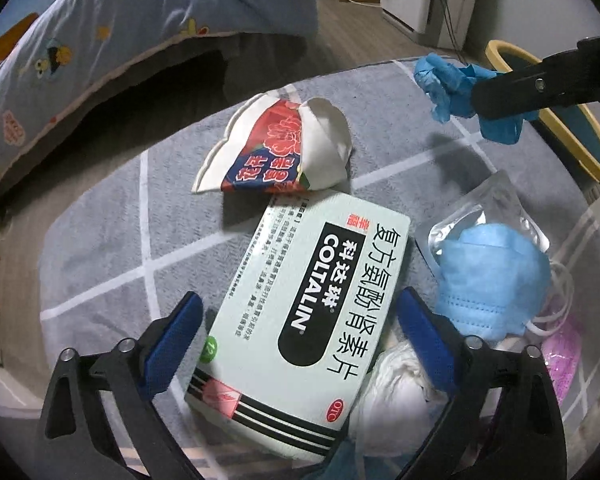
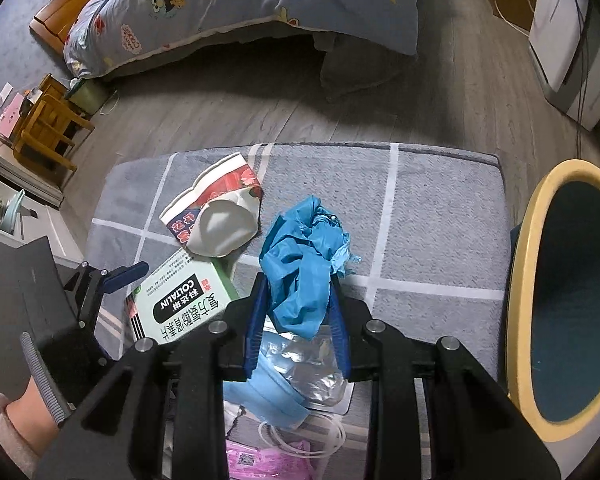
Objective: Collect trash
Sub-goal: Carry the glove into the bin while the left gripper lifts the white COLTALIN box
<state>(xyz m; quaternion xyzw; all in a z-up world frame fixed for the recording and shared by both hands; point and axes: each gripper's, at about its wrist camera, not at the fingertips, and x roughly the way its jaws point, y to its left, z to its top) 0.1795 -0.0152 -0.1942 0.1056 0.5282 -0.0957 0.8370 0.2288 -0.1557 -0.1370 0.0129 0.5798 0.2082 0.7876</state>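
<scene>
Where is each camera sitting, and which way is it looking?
Left wrist: on the left gripper, looking along open fingers at the pale green medicine box; the right gripper shows top right.
Right wrist: on the right gripper, shut on a crumpled blue glove, facing the yellow-rimmed bin; left gripper at left.
Both show the box, glove, bin and torn paper cup.

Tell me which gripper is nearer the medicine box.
Left. The open left gripper straddles the medicine box, a finger on each side. The right gripper is off to its right, shut on the blue glove.
</scene>
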